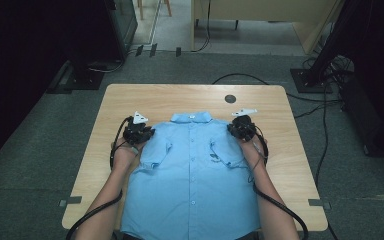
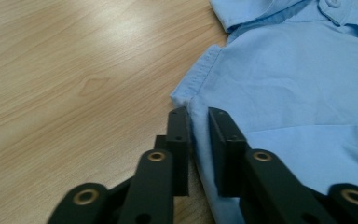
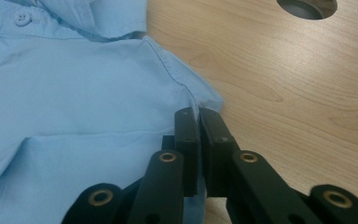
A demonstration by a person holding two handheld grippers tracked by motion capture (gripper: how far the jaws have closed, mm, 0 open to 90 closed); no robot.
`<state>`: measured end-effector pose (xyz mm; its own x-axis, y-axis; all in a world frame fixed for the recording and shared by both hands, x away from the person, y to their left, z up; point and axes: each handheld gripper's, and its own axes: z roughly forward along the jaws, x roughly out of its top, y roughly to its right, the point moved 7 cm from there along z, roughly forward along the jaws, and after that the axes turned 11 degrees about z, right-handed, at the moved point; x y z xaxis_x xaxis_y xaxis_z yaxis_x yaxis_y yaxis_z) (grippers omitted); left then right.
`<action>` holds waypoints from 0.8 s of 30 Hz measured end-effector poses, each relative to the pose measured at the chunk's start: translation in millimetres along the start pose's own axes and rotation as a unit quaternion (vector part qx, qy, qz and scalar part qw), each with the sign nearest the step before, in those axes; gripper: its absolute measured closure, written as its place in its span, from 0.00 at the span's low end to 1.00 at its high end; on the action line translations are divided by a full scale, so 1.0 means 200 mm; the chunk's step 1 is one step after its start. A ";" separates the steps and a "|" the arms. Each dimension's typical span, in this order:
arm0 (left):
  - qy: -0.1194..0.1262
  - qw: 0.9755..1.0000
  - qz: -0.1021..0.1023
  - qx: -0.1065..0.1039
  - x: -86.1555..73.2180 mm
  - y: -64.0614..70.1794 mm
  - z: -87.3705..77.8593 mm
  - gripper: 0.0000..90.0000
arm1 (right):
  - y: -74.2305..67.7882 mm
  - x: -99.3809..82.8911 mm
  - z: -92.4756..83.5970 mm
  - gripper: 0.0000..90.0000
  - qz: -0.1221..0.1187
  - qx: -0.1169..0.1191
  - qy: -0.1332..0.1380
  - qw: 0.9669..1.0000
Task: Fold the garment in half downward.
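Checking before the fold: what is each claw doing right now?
Left claw: closed on the shirt at its shoulder edge.
Right claw: closed on the shirt's other shoulder edge.

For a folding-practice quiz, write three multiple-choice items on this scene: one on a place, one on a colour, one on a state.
1. Where does the left gripper grip the light blue button-up shirt?
A. bottom hem
B. shoulder edge beside the collar
C. a cuff hanging off the table

2. What colour is the shirt?
A. white
B. light blue
C. red

3. How do the jaws of the right gripper stand?
A. wide open above bare wood
B. shut on the shirt's shoulder fabric
C. shut on a cable

Answers: 1 B, the left gripper view shows cloth between its jaws just below the collar. 2 B, all views show pale blue cloth on the light wooden table. 3 B, the right gripper view shows the pads pinching the seam corner.
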<state>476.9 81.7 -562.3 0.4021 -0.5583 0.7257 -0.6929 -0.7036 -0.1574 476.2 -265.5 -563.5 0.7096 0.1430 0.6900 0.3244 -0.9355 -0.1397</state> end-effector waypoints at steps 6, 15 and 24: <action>0.008 0.999 -0.034 -0.008 -0.01 -0.03 -0.02 0.96 | 0.03 0.00 -0.02 0.97 0.005 0.005 -0.001 1.000; 0.001 1.000 -0.026 -0.010 -0.02 -0.03 -0.02 0.98 | 0.10 -0.02 -0.06 0.96 0.024 0.013 0.003 1.000; -0.003 0.999 -0.032 -0.011 -0.02 -0.03 -0.01 0.96 | 0.15 -0.03 -0.07 0.91 0.027 0.007 0.001 1.000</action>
<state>478.4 90.1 -562.7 0.4503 -0.5152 0.7292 -0.6790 -0.7280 -0.0950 472.1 -298.2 -562.2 0.7252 0.0927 0.6822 0.2947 -0.9373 -0.1859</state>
